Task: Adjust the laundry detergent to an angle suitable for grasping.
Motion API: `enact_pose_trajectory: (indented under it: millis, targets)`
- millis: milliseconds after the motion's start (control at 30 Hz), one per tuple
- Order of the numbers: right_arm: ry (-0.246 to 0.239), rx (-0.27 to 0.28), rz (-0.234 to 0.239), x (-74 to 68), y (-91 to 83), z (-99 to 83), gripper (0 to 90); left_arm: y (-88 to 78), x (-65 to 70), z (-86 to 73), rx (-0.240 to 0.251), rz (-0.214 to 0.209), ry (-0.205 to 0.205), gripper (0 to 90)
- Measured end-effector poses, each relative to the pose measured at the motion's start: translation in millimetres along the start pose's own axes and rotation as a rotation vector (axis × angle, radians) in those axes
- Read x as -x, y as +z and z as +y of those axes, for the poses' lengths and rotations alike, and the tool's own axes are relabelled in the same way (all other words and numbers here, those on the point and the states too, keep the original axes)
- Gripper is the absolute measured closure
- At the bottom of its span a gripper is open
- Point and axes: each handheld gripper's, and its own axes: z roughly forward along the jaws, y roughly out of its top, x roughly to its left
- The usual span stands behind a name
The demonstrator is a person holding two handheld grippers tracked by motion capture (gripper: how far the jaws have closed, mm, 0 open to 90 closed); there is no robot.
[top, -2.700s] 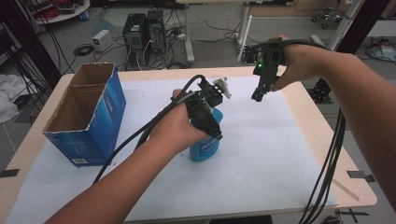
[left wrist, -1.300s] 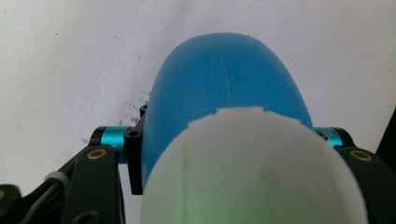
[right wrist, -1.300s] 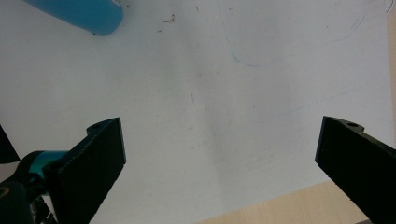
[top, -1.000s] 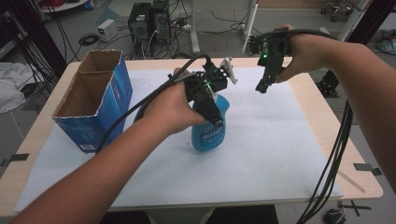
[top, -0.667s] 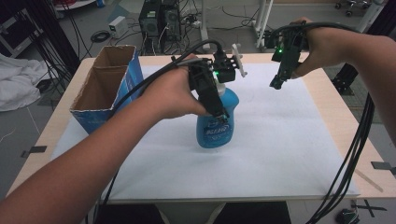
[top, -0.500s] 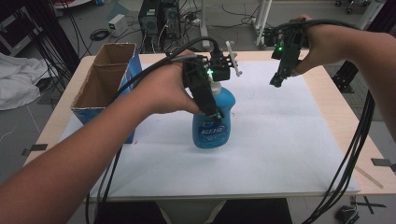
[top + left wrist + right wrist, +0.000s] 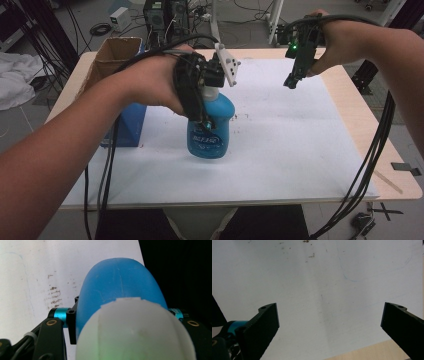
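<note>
My left claw point(image 7: 202, 117) is clamped on the neck of the blue bottle point(image 7: 209, 130), jaws squeezing it from both sides just under the white cap point(image 7: 135, 330). In the left gripper view the cap bulges up close and the blue shoulder rounds away beyond it, with the white sheet point(image 7: 300, 130) below. My right claw point(image 7: 291, 82) hangs over the far right part of the sheet, jaws spread wide, nothing between them.

The bottle is near the middle of the sheet, a little left, and leans slightly; whether its base rests on the sheet or just clears it I cannot tell. The open blue box point(image 7: 122, 95) is just left of it, by the table's left edge.

I judge this to be the carrying step: bottle gripped, on its way, most likely to the box. The next move calls for lifting it high enough to clear the box rim, swinging it left, and keeping the squeeze steady, since a neck grip lets a heavy body swing.

The bottle is squat and flattened, translucent blue plastic with a printed label on its near face, smooth and probably slippery.
</note>
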Motion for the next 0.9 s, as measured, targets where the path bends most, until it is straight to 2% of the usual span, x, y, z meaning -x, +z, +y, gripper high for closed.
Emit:
enact_pose_trajectory:
  millis: [33,67,100,167,200,233,433,533,600,733,900]
  targets:
    - [-0.002,-0.002,0.001,-0.4,0.1,0.4,1.0,1.6,0.3,-0.2,-0.003,-0.003,0.021,38.9]
    - [-0.002,-0.002,0.001,-0.4,0.1,0.4,1.0,1.6,0.3,-0.2,-0.003,-0.003,0.021,38.8]
    - [-0.006,-0.001,0.000,-0.5,0.3,0.9,1.0,5.5,0.9,-1.4,-0.003,-0.005,0.051,38.8]
    - [-0.014,-0.005,-0.001,-0.8,0.7,0.7,1.0,8.9,1.8,-3.1,0.004,-0.011,0.086,38.9]
    - [-0.014,-0.005,-0.001,-0.8,0.7,0.7,1.0,8.9,1.8,-3.1,0.004,-0.011,0.086,38.8]
    - [-0.006,-0.008,-0.004,-1.5,0.6,-0.4,1.0,11.9,2.2,-5.1,0.013,-0.018,0.114,38.8]
    - [-0.005,-0.003,-0.003,0.1,2.9,-4.4,1.0,19.8,3.0,-10.6,0.018,-0.040,0.160,38.8]
    - [-0.001,-0.006,0.000,-0.2,4.4,-5.5,1.0,22.7,2.3,-14.0,0.022,-0.049,0.173,38.8]
    - [0.003,-0.008,0.003,-0.6,5.5,-6.2,1.0,23.7,1.7,-16.2,0.029,-0.050,0.166,38.8]
    - [0.000,-0.004,0.002,0.5,7.0,-7.9,1.0,27.1,0.7,-26.2,0.056,-0.030,0.178,38.8]
    - [0.005,-0.009,0.004,1.3,8.5,-8.4,1.0,28.5,-0.8,-30.8,0.052,-0.020,0.181,38.8]
